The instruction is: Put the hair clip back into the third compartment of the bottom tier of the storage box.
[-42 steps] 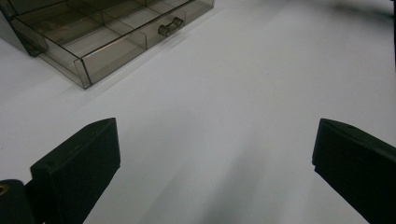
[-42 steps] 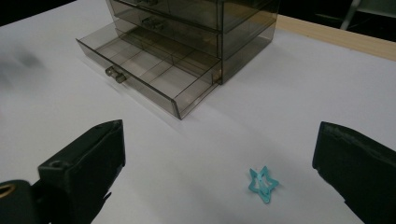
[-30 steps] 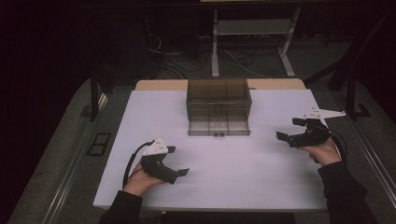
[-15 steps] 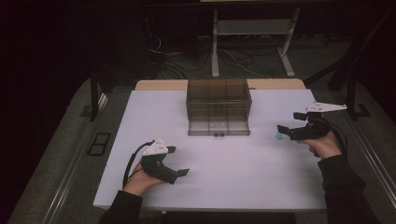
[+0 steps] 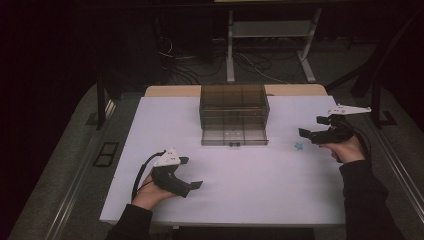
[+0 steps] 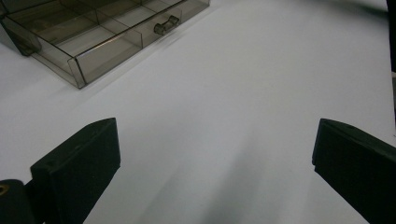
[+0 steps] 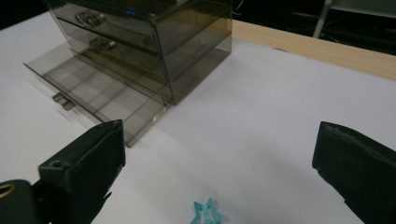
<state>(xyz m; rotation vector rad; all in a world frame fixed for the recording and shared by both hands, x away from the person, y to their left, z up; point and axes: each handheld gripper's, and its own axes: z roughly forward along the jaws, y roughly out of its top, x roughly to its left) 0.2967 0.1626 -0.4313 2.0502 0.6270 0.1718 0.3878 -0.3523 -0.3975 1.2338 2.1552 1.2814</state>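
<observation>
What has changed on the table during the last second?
The right gripper drew back toward the table's right edge, uncovering the small blue star on the white table; its jaws are open and hold nothing. The left gripper and the drawer cabinet, bottom drawer open, stayed put.

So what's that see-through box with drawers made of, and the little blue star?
The smoky brown see-through drawer box looks like hard, glossy plastic: you can see its dividers through the walls, and the edges catch the light. The small teal star-shaped piece lying on the white table near the right claw seems like thin shiny plastic, though it's too small to be sure.
</observation>
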